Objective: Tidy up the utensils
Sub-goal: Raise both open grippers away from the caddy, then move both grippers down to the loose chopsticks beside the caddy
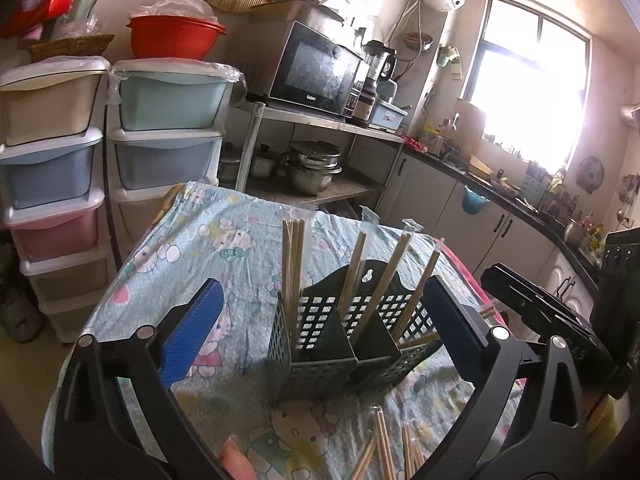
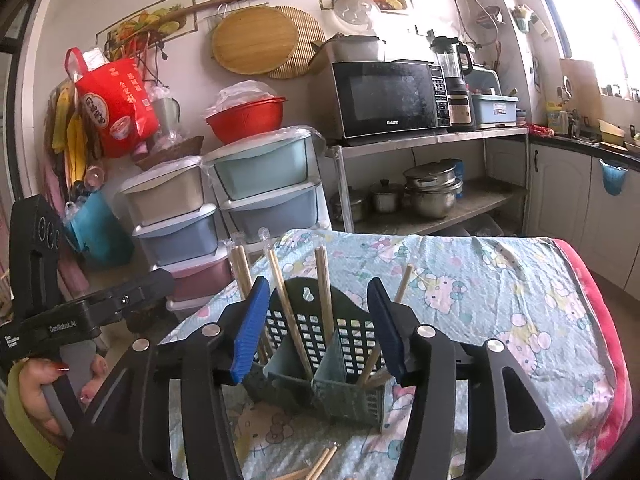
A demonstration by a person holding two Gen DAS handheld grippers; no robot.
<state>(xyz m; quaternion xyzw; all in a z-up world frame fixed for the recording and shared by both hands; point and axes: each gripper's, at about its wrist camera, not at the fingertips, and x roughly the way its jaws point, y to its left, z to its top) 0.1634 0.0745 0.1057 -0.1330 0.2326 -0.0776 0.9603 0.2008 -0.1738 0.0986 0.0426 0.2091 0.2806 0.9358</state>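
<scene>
A dark green perforated utensil holder (image 1: 340, 340) with compartments stands on the cartoon-print cloth; it also shows in the right wrist view (image 2: 320, 356). Several wrapped wooden chopsticks (image 1: 294, 268) stand upright or lean in its compartments (image 2: 324, 292). More wrapped chopsticks (image 1: 388, 448) lie loose on the cloth in front of the holder (image 2: 320, 464). My left gripper (image 1: 324, 328) is open and empty, its fingers either side of the holder. My right gripper (image 2: 320, 328) is open and empty, just in front of the holder.
The table (image 2: 500, 280) has edges on all sides, with a red blanket (image 2: 612, 340) along its right side. Stacked plastic drawers (image 1: 56, 152) stand to the left. A metal shelf with a microwave (image 2: 388, 98) and pots (image 2: 432, 192) stands behind.
</scene>
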